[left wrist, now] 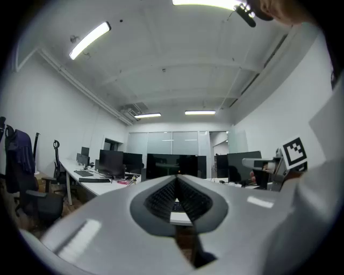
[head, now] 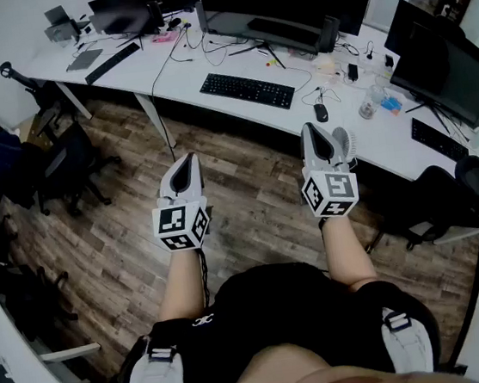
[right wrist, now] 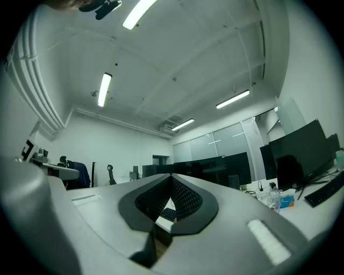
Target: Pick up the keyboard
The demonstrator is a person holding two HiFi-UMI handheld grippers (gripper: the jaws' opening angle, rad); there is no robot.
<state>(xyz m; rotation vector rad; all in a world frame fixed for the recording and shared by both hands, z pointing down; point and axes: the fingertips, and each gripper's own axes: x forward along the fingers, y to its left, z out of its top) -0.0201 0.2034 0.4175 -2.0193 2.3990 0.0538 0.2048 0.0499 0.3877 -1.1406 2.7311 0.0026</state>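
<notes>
the grey two-jaw left gripper [head: 186, 161] and the matching grey right gripper [head: 313, 130] are held side by side in front of the person's body, above the brown wood-plank floor [head: 250, 207], each carrying a white cube with black square markers. both point toward the long white desk [head: 175, 74] and are well apart from it. in each gripper view the ribbed black pads meet at the tips, so both pairs of fingers are pressed together with nothing between them. the flat black rectangular keyboard [head: 247, 90] lies on the desk ahead of the grippers, between them in the head view and nearer the desk's front edge, in front of a wide black curved monitor [head: 262, 12]. a small black mouse [head: 321, 112] sits on the desk to the keyboard's right, near the front edge. a dark office chair [head: 56, 164] stands on the floor to the left.
</notes>
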